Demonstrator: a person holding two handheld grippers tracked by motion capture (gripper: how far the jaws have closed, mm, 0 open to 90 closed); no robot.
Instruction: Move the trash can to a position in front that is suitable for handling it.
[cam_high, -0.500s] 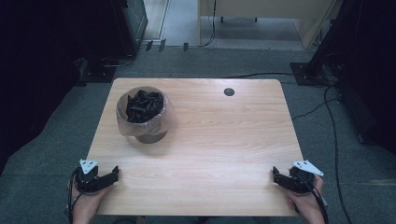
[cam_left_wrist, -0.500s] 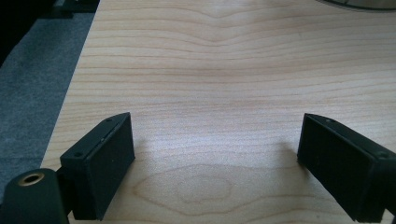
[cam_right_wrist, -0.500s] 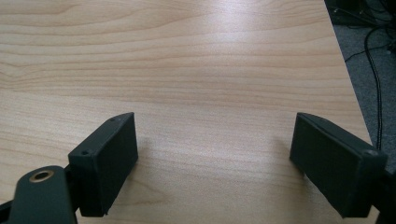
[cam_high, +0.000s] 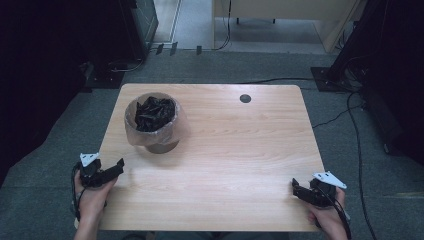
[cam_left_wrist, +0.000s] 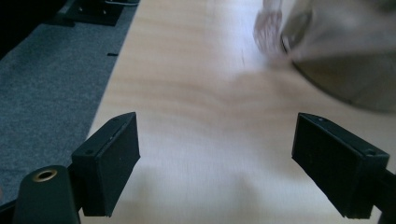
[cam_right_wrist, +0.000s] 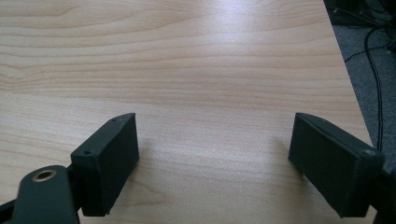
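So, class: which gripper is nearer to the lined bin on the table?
Left. The left gripper sits just below-left of the bin, jaws open toward it. The right gripper is at the table's far near-right corner.

Bin (cam_left_wrist: 345, 56) — blurred, cut off

Table (cam_high: 240, 150): pale wood grain, smooth, slight sheen. Bin (cam_high: 160, 142) liner: thin clear plastic. Contents: glossy black plastic.
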